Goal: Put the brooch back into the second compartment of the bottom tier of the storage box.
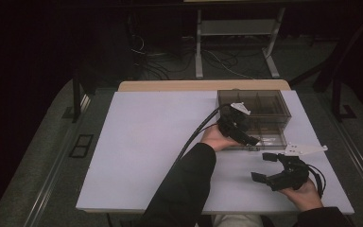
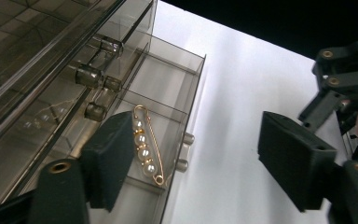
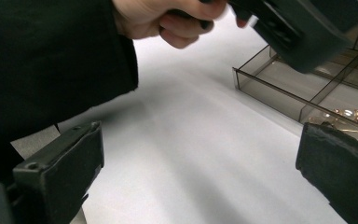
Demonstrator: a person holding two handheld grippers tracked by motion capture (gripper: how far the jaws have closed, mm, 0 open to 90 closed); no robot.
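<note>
A smoky clear drawer box [image 1: 255, 111] stands at the far right of the white table [image 1: 146, 151], with its lowest drawer [image 2: 177, 88] pulled out. A gold safety-pin brooch with several pearls [image 2: 147, 147] lies in one of the drawer's compartments. My left gripper [image 1: 248, 138] hovers over the open drawer, jaws apart and nothing between them [image 2: 200, 163]; the brooch lies below, just beside the left jaw. My right gripper [image 1: 261, 166] rests open near the front right of the table, pointing toward the drawer [image 3: 200, 172]. The pearls [image 3: 354, 114] show past its right jaw.
Small knobs [image 2: 184, 151] stick out of the drawer front. The box's upper drawers are pushed in. Bare white table spreads to the left and in front. The left forearm in a dark sleeve [image 1: 189, 184] crosses the table's front middle. Cables and table legs [image 1: 198, 47] stand beyond the far edge.
</note>
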